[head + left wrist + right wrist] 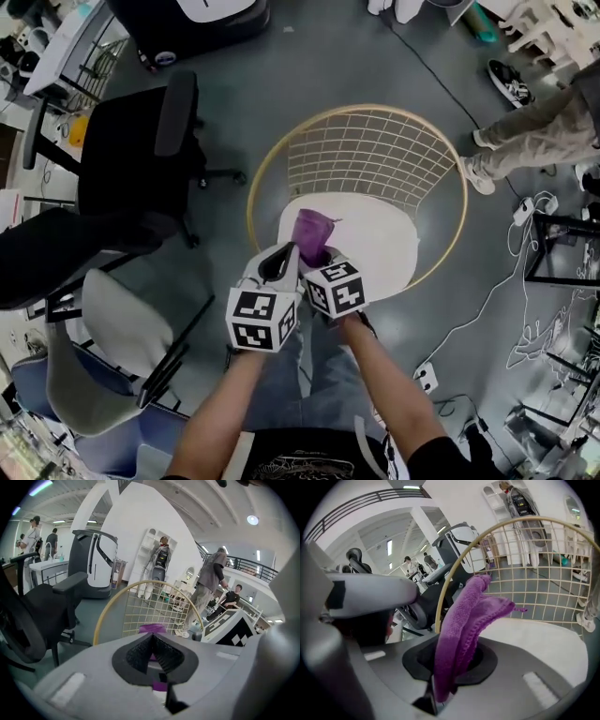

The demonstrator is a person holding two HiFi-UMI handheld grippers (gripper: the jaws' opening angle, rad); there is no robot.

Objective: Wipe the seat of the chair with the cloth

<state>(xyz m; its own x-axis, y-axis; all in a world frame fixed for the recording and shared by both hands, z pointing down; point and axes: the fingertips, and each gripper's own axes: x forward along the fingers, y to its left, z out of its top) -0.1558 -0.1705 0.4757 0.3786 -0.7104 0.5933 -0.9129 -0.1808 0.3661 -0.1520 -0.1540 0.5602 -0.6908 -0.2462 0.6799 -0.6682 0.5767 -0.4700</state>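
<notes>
While your right claw [452, 660] clamps the purple cloth [461, 616] by one fold and your left claw [152, 654] sits closed and empty, dragging across the seat cushion [380, 246] could pull it free.

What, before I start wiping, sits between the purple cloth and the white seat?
Nothing visible does. The purple cloth, pinched in the right gripper's jaws, is right above the white seat, whose visible surface is bare.
</notes>
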